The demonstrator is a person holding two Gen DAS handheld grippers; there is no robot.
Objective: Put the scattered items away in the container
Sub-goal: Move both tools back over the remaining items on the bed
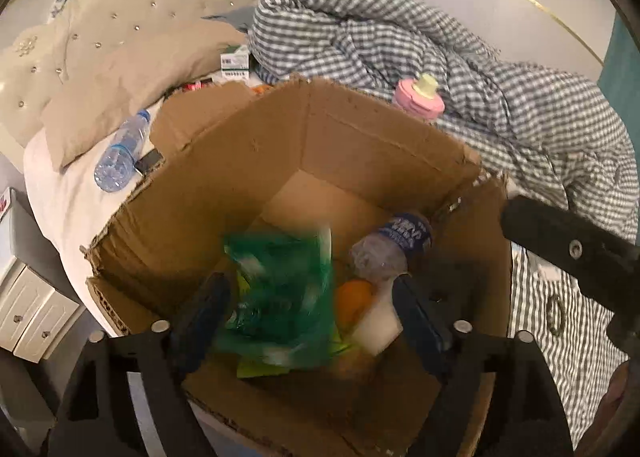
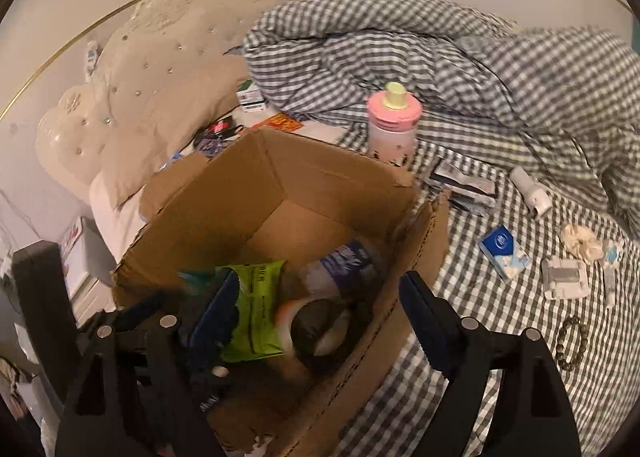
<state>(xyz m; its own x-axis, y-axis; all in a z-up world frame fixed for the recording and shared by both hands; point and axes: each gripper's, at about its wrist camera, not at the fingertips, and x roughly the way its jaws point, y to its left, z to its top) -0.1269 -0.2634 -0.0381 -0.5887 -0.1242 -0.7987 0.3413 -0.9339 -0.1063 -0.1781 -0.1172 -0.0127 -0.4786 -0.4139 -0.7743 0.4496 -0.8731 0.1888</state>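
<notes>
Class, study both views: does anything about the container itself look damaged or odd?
Yes. The cardboard box has ragged, torn flap edges, clearest along its right flap beside the checked sheet; its near rim looks frayed too.

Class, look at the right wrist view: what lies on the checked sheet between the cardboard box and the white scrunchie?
In the right wrist view, a blue tissue pack lies on the sheet between the box and the scrunchie.

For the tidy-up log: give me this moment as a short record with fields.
container: cardboard box, open, on the bed
inside: green packet, water bottle, tape roll
outside: pink bottle, upright; blue tissue pack; bead bracelet
left gripper: open over box, blurred green bag between its jaws
right gripper: open over box
</notes>
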